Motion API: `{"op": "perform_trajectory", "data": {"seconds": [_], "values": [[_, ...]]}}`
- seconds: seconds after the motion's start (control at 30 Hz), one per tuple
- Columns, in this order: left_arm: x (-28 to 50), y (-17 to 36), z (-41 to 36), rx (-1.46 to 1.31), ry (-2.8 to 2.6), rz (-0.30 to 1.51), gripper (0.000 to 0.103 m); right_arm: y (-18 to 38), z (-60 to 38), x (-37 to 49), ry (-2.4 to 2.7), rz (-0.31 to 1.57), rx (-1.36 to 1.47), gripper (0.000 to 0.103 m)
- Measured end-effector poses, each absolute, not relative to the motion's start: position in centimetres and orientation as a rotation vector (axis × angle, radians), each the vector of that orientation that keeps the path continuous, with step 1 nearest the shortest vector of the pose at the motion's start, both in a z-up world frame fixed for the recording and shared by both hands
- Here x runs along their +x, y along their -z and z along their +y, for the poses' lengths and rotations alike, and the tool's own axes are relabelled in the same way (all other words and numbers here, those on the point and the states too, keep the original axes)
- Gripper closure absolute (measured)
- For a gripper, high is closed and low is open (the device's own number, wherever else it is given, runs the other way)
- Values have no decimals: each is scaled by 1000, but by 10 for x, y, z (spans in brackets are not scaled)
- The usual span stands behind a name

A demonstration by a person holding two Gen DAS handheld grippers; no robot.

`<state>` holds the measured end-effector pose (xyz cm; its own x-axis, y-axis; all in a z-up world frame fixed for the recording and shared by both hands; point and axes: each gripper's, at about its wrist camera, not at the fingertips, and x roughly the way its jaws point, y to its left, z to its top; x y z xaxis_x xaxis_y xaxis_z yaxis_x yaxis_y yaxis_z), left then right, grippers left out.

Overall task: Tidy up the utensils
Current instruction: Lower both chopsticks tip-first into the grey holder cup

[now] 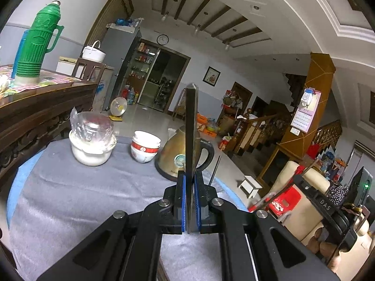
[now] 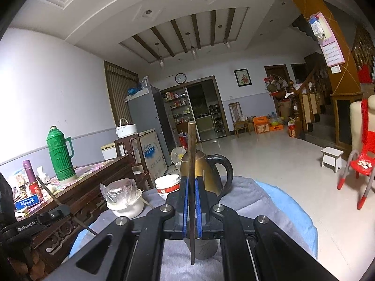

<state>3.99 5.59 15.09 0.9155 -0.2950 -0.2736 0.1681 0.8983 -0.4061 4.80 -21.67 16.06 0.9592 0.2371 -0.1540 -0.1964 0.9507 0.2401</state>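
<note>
My left gripper [image 1: 190, 182] is shut on a flat grey metal utensil handle [image 1: 191, 121] that stands upright between the blue pads, above the grey cloth-covered round table [image 1: 82, 199]. My right gripper [image 2: 191, 187] is shut on a thin dark utensil [image 2: 191, 149], also upright; its lower end hangs over a metal cup [image 2: 206, 250] on the table. The other gripper shows at the left edge of the right wrist view [image 2: 46, 215], holding its thin utensil tilted. In the left wrist view the right gripper [image 1: 328, 208] shows at the right edge.
On the table stand a brass kettle with black handle [image 1: 173, 157], stacked red-and-white bowls [image 1: 144, 146] and a white pot covered in plastic [image 1: 92, 138]. A dark wooden sideboard [image 1: 35, 107] with a green thermos [image 1: 37, 39] stands left. A red chair [image 2: 361, 166] is right.
</note>
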Motion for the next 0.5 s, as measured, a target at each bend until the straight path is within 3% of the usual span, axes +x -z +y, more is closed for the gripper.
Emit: {"op": "perform_trajectory", "data": {"seconds": [0.5], "values": [[137, -196, 0, -310, 349, 281, 96, -174, -222, 111, -222, 190, 234, 97]]}}
